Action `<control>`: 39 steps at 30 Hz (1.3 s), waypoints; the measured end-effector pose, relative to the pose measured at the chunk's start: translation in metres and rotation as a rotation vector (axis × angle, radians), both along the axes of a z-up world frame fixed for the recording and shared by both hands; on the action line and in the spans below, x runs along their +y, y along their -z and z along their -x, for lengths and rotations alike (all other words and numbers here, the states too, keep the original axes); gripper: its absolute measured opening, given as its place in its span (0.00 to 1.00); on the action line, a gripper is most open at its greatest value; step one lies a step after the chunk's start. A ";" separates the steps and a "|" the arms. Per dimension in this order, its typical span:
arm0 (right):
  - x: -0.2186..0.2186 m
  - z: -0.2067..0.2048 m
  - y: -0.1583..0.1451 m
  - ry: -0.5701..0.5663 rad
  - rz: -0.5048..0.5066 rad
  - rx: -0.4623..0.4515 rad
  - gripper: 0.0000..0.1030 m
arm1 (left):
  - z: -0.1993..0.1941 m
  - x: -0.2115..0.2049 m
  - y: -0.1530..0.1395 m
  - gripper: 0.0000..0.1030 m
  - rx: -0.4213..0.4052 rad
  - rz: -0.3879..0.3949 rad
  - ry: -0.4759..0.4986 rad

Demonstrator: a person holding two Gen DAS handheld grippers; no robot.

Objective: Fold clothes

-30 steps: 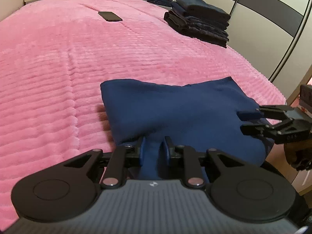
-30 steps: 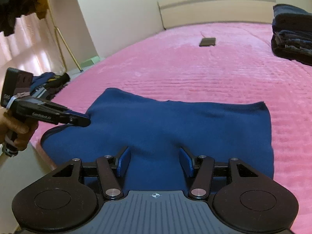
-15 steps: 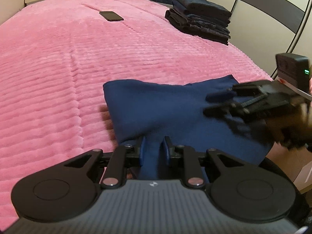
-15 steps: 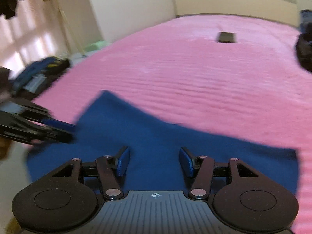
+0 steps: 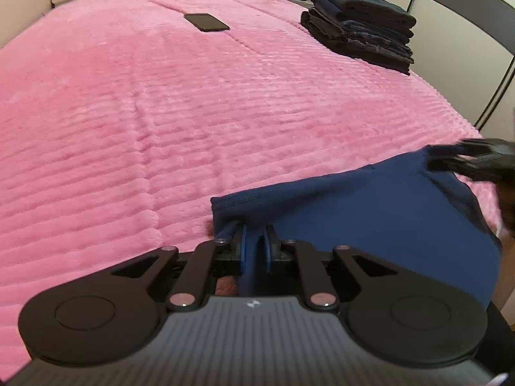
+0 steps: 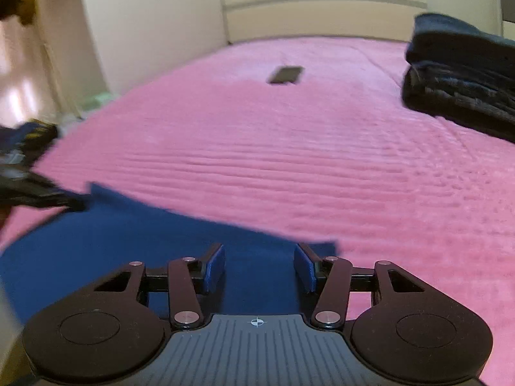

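No words, brands or numbers can be read anywhere here. The only mark is a small round crosshair sign, one on the ribbed grey body of the left gripper (image 5: 256, 254) and one on the same spot of the right gripper (image 6: 259, 268). The phone (image 5: 207, 22) on the bed lies dark and shows nothing. The stacked clothes (image 5: 360, 24) show no tag or print I can make out.

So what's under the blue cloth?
The pink bedspread shows all around the blue cloth and should run beneath it. Anything else under there is covered, so I cannot tell.
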State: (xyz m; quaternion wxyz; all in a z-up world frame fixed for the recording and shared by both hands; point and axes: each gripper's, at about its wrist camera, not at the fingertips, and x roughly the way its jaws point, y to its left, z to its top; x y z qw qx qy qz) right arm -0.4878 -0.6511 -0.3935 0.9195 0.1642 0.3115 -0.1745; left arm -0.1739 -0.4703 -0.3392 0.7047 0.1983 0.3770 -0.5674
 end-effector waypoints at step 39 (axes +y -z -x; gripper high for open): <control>0.170 0.030 0.004 -0.182 0.222 0.160 0.79 | 0.152 0.098 -0.030 0.42 -0.369 -0.062 0.128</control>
